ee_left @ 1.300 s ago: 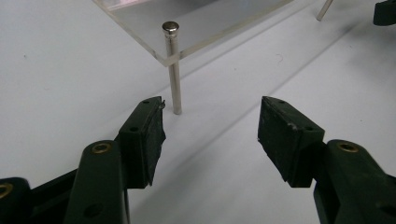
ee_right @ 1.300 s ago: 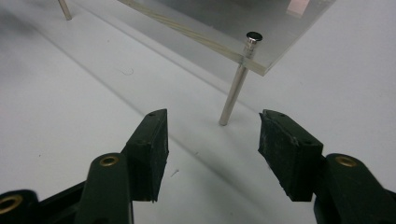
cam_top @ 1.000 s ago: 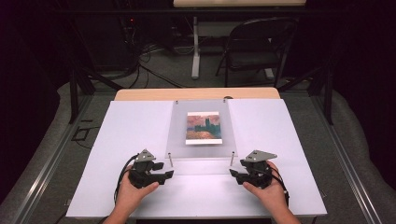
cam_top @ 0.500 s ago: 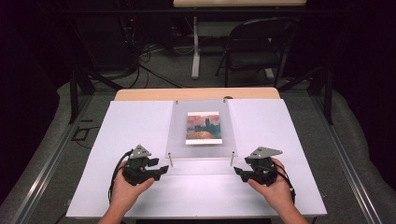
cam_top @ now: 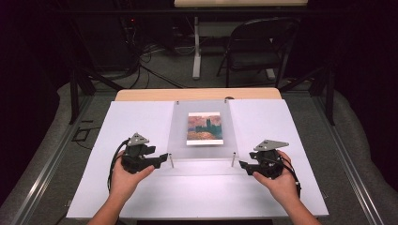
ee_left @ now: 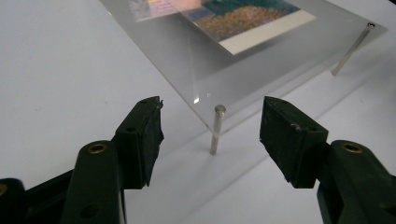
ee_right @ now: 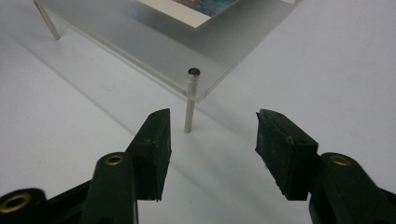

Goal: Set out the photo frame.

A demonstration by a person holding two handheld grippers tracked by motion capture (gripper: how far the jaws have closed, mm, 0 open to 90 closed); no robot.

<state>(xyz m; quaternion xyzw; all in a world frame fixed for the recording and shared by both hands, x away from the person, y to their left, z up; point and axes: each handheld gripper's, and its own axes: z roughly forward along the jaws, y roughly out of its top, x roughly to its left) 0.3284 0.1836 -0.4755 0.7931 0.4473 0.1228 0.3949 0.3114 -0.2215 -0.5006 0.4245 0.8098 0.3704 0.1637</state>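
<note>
A clear acrylic plate (cam_top: 180, 140) stands on thin metal legs over the white tabletop, with a painted landscape print (cam_top: 204, 128) lying on it. My left gripper (cam_top: 165, 158) is open beside the plate's front-left leg (cam_top: 171, 161). In the left gripper view that leg (ee_left: 216, 130) stands just ahead of the gap between the jaws, untouched. My right gripper (cam_top: 241, 165) is open beside the front-right leg (cam_top: 233, 159). In the right gripper view this leg (ee_right: 190, 100) stands a little ahead of the jaws, nearer the left one, with the plate corner (ee_right: 196, 84) above it.
White sheet (cam_top: 131, 122) covers the table, with a wooden edge (cam_top: 197, 93) at the back. Beyond the table are a folding chair (cam_top: 256, 51), floor cables (cam_top: 155, 65) and a white post (cam_top: 196, 51). Bare white surface lies on both sides of the plate and in front of it.
Both hands have shifted slightly outward and away from the person. The plate and print have not moved.
</note>
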